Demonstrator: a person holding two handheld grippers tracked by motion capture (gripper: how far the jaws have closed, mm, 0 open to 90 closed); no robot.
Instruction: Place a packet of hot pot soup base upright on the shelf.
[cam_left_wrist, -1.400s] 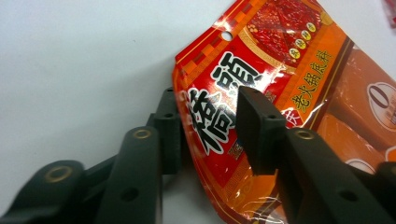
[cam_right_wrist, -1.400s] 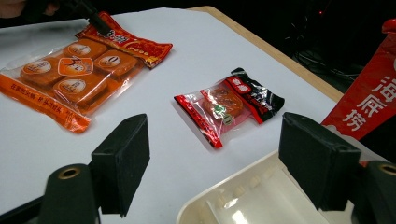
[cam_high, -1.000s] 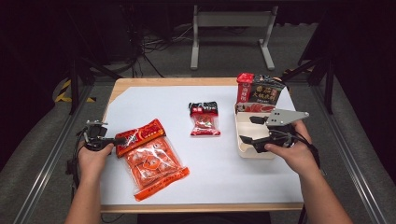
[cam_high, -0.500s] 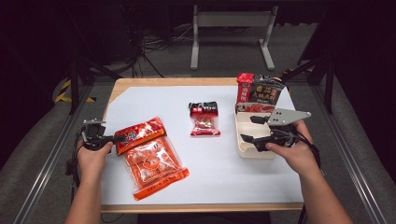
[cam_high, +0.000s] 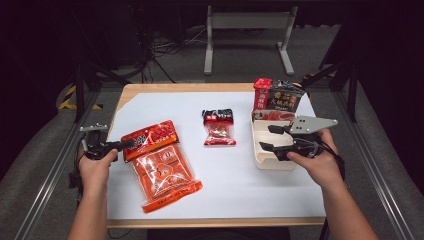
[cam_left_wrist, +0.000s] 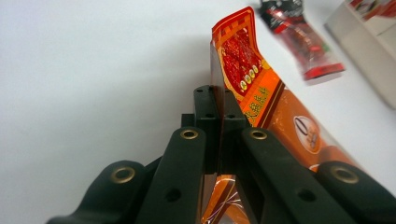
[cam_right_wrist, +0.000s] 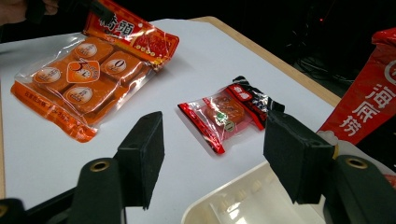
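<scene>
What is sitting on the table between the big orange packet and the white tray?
A small red packet lies on the white table between the big orange packet and the white tray, as the high view shows.

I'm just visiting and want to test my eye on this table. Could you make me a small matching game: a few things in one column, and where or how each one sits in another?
Things:
1. large orange packet
2. small red packet
3. white tray
4. right gripper

States:
A. lies alone in the middle of the table
B. jaws apart, over the tray
C. top edge pinched by the left gripper
D. at the table's right side, in front of standing packets

Pairs: 1-C, 2-A, 3-D, 4-B
</scene>
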